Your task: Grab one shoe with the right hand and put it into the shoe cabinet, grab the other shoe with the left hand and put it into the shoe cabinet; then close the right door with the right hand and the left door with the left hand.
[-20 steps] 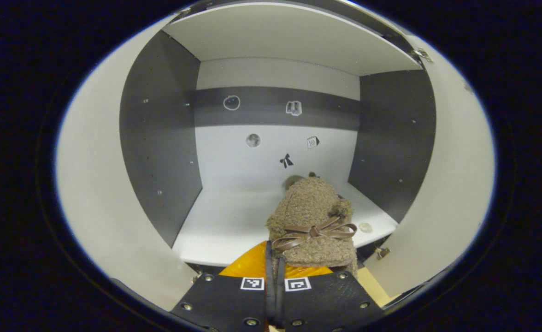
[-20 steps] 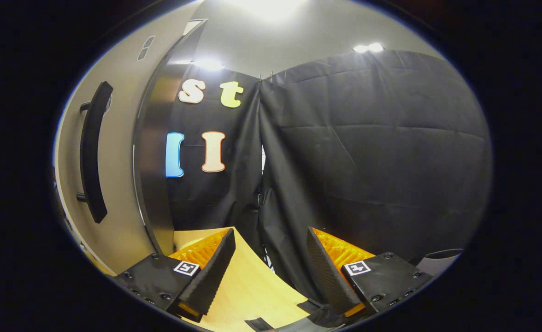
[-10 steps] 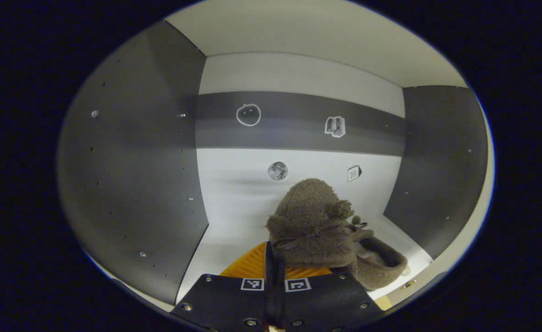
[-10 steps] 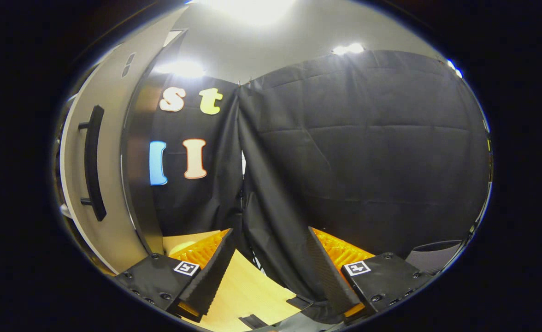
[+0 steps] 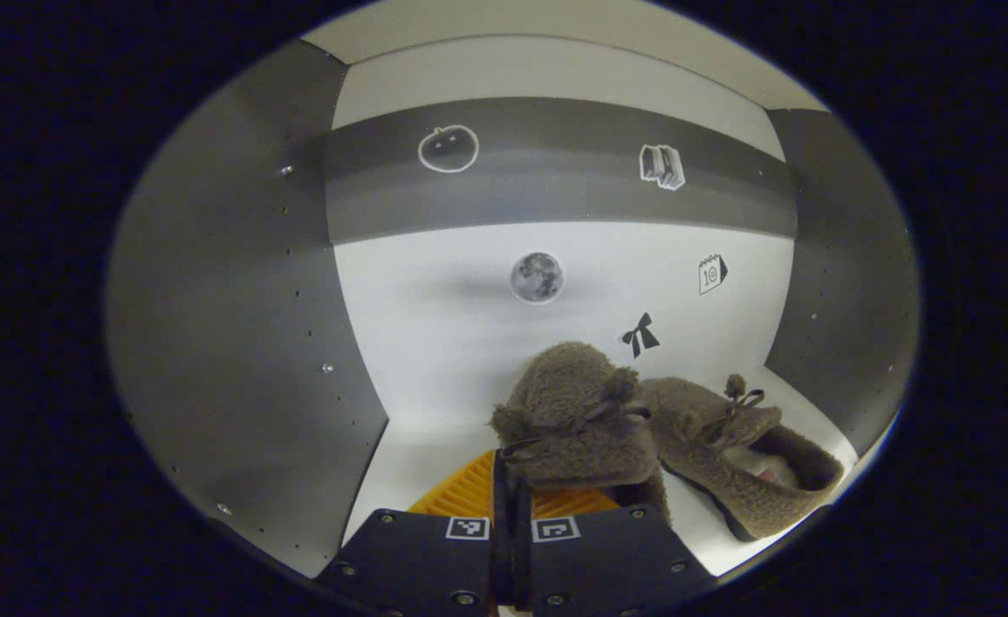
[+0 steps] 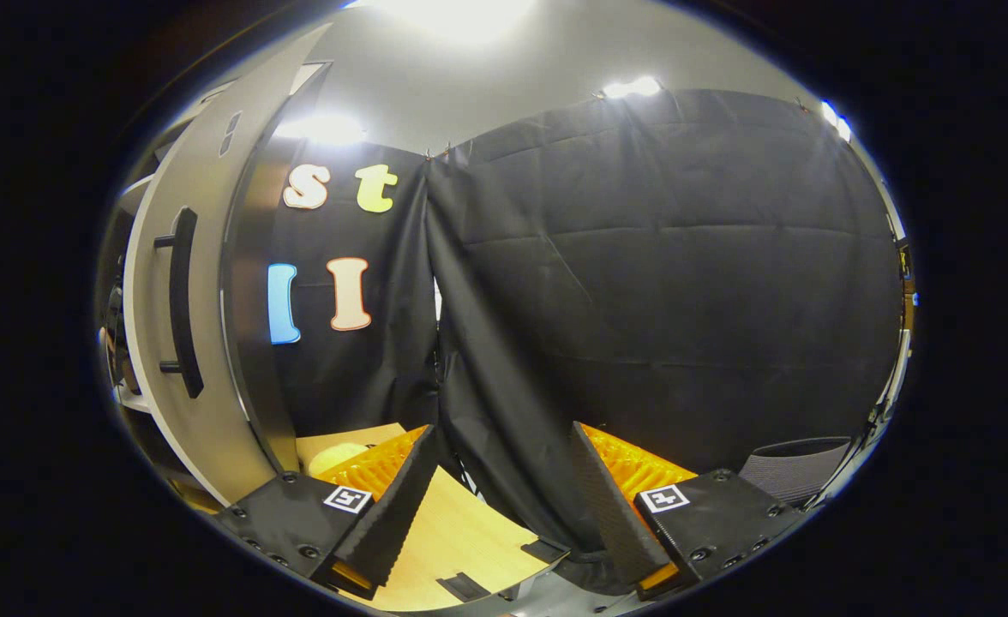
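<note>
Both shoes brown fleece: held shoe (image 5: 577,420), second shoe (image 5: 731,446) right of it, brown ribbon bows. Cabinet (image 5: 238,343) sides dark grey, back white with grey band. Door (image 6: 213,343) beige-grey, handle (image 6: 183,300) black. Table (image 6: 461,540) light wood.

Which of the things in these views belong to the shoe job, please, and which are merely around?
Job:
held shoe, in left gripper
other shoe, on cabinet floor
right door, open, with handle
right gripper, open

Around:
wall stickers
wooden table
chair

White shelf (image 5: 435,446) bears one shoe (image 5: 740,454) (fuzzy brown).
</note>
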`<state>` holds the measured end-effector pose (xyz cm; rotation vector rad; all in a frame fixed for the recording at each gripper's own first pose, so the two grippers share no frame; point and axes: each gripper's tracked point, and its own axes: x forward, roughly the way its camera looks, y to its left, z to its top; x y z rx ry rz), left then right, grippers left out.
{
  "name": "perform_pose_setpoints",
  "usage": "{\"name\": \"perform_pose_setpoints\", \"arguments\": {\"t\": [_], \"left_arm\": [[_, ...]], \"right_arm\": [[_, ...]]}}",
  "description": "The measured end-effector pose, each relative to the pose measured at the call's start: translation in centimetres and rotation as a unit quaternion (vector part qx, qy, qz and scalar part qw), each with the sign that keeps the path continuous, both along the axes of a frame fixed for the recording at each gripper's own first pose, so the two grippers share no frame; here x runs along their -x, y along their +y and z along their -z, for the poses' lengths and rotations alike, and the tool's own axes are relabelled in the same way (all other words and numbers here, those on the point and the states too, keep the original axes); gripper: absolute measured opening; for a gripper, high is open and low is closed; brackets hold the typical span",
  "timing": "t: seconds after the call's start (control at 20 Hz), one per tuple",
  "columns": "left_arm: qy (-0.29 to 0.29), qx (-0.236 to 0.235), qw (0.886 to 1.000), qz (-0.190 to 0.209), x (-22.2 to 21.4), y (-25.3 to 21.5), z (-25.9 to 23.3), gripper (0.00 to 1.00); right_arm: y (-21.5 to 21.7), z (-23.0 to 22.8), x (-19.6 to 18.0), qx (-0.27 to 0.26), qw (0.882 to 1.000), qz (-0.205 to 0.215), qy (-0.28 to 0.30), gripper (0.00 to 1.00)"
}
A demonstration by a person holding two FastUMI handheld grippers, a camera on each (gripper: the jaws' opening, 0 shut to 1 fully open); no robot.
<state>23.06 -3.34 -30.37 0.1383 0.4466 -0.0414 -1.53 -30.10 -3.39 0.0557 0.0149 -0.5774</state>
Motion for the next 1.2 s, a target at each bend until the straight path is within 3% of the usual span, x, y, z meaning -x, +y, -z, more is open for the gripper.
{"name": "perform_pose_setpoints", "arguments": {"t": [0.05,0.2,0.25,0.3,0.5,0.8,0.9,1.05,1.2], "left_arm": [[0.006,0.002,1.0,0.008,0.4,-0.5,0.1,0.09],[0.02,-0.017,0.999,0.028,1.8,-1.4,0.4,0.13],[0.014,-0.035,0.999,0.035,2.7,-1.5,-0.5,0.38],[0.004,-0.053,0.998,0.043,3.0,-1.7,-1.2,0.34],[-0.035,-0.069,0.996,0.046,6.3,-2.1,-5.4,0.92],[-0.122,0.016,0.992,0.022,16.2,-3.6,-11.0,1.0],[-0.161,0.02,0.987,-0.01,20.0,-2.9,-12.8,1.0],[-0.218,0.024,0.976,-0.013,25.6,-3.0,-15.0,1.0],[-0.223,0.016,0.973,-0.049,28.9,-2.9,-14.7,1.0]], "right_arm": [[0.3,-0.1,-0.2,0.0,1.0,-0.004,0.0,0.98],[0.9,-0.4,-1.0,0.003,1.0,-0.015,-0.004,0.98],[1.2,-0.5,-1.4,0.001,1.0,-0.021,-0.005,0.98],[1.4,-0.5,-1.7,-0.003,1.0,-0.03,-0.007,0.98],[2.4,-1.0,-3.7,-0.014,0.998,-0.064,-0.015,0.98],[3.9,-4.3,-7.3,-0.007,0.992,-0.125,-0.031,0.98],[4.5,-5.6,-8.5,-0.005,0.988,-0.147,-0.037,0.98],[5.9,-7.2,-10.8,-0.006,0.981,-0.19,-0.04,0.97],[7.9,-8.8,-12.8,0.022,0.971,-0.235,-0.046,0.94]]}}
